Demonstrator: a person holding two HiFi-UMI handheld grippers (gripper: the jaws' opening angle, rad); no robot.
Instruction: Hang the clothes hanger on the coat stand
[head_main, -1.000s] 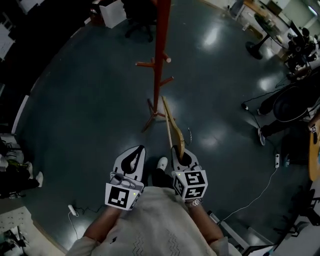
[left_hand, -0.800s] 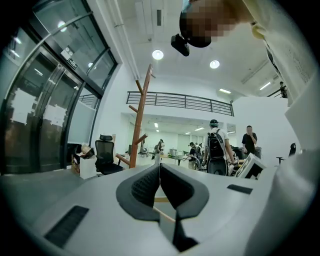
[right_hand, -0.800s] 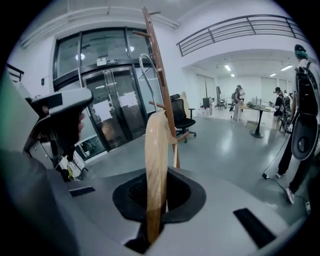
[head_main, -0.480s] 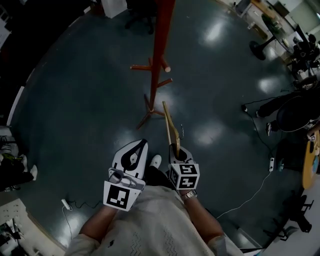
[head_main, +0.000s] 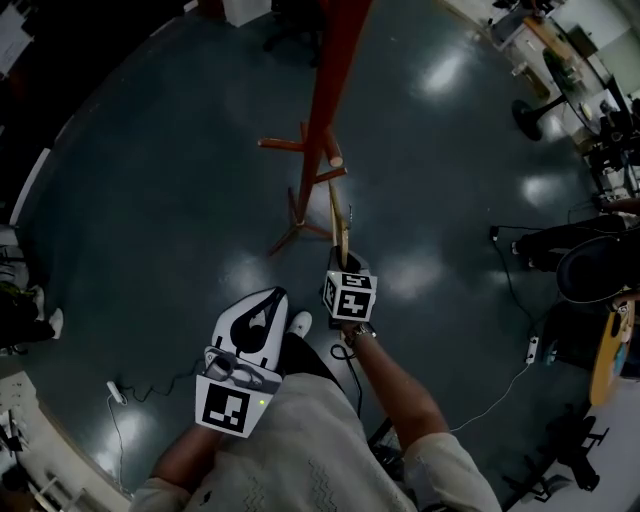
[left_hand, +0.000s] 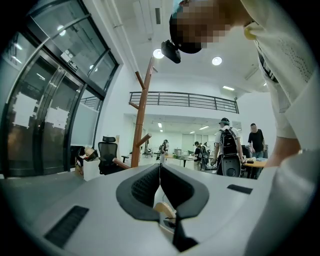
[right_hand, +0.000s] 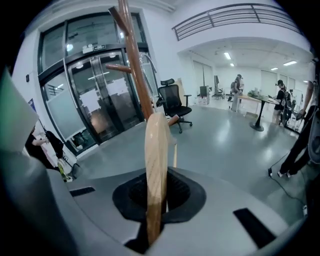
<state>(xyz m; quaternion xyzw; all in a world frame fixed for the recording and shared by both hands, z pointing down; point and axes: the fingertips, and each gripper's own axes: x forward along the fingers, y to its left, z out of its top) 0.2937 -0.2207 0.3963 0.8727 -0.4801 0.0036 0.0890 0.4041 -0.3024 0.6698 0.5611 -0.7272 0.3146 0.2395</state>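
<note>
The right gripper (head_main: 345, 265) is clamped on one end of the pale wooden clothes hanger (head_main: 338, 215), which points at the red-brown wooden coat stand (head_main: 332, 90), while the left gripper (head_main: 277, 295) is closed and empty; held so, the hanger may twist or clip a peg.

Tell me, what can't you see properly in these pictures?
- Coat stand: its top is cut off by the head view's top edge.
- Hanger: in the head view, its hook is too small and dark to tell whether it touches the stand.
- Right claw: in the head view, its marker cube hides how it grips.
- Distant people: too small in the left gripper view for detail.
</note>
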